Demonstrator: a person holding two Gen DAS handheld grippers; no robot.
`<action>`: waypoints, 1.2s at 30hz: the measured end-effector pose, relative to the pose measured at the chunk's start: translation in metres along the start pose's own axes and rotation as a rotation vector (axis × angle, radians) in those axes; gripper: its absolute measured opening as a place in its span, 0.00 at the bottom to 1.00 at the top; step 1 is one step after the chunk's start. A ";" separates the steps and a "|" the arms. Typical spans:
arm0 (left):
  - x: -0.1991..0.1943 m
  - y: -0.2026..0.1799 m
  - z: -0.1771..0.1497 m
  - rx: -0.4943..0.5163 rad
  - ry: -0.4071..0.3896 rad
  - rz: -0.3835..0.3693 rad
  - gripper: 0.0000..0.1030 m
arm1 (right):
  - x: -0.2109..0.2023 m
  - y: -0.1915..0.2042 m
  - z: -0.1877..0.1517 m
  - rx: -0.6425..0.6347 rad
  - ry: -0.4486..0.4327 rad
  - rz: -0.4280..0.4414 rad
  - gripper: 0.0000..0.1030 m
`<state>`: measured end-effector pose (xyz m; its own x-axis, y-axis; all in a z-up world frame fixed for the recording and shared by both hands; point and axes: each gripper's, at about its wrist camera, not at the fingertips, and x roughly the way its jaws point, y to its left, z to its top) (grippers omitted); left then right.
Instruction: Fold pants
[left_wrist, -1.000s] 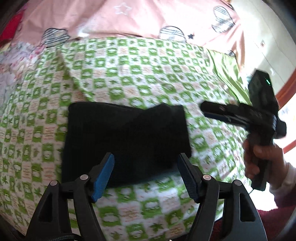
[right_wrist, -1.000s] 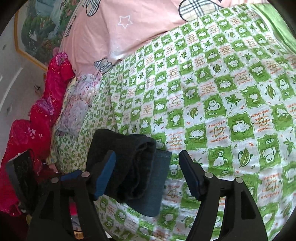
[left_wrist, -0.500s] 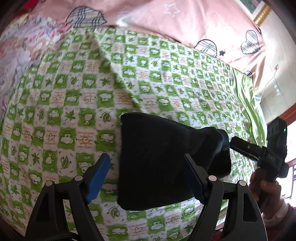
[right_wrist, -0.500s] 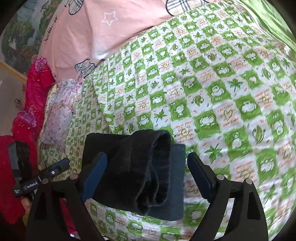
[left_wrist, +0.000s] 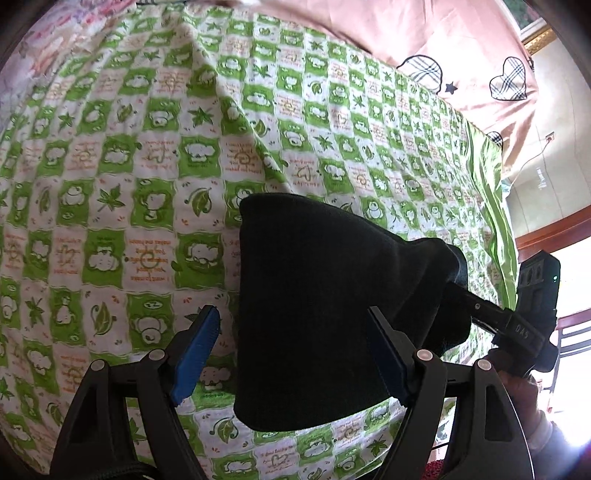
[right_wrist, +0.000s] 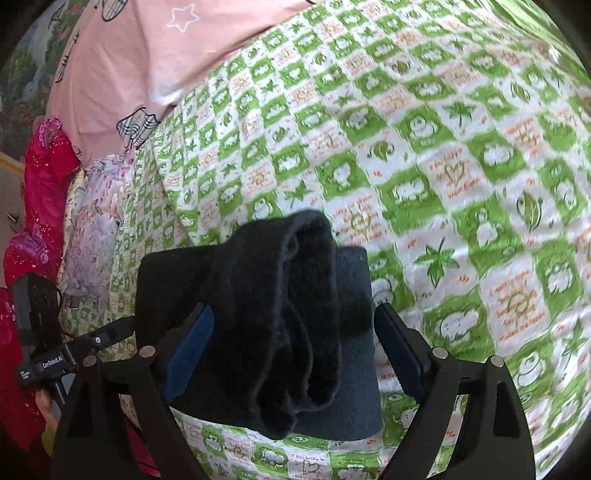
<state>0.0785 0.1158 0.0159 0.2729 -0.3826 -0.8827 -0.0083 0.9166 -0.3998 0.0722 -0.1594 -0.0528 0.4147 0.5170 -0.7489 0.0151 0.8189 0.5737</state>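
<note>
The dark pants (left_wrist: 332, 302) lie folded into a thick bundle on the green-and-white checked bedspread (left_wrist: 147, 147). In the right wrist view the pants (right_wrist: 280, 317) show stacked folded layers with a fuzzy lining. My left gripper (left_wrist: 295, 354) is open, its blue-padded fingers on either side of the bundle's near edge. My right gripper (right_wrist: 295, 354) is open, straddling the bundle's end. Each gripper shows in the other's view: the right one (left_wrist: 532, 314) at the bundle's right end, the left one (right_wrist: 66, 354) at its left.
A pink pillow or quilt with heart and star prints (left_wrist: 443, 48) lies at the far side of the bed. Red and floral cloth (right_wrist: 40, 206) is heaped at the left. A window frame (left_wrist: 554, 229) and wall stand at the right.
Both grippers have moved closer to the bundle and now straddle it. The right gripper has reached the bundle's right end. The pants have stayed put.
</note>
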 end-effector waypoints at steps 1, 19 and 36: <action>0.002 0.000 0.001 0.002 0.007 -0.002 0.77 | 0.002 -0.001 -0.001 0.003 0.004 0.006 0.86; 0.032 0.016 0.011 -0.051 0.054 0.011 0.81 | -0.002 -0.029 -0.016 0.004 0.066 0.096 0.39; 0.035 0.014 0.013 -0.015 0.076 0.029 0.82 | 0.005 -0.035 -0.011 0.096 0.060 0.175 0.69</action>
<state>0.1004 0.1166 -0.0172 0.1983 -0.3641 -0.9100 -0.0296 0.9258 -0.3768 0.0635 -0.1824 -0.0806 0.3637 0.6658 -0.6515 0.0351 0.6891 0.7238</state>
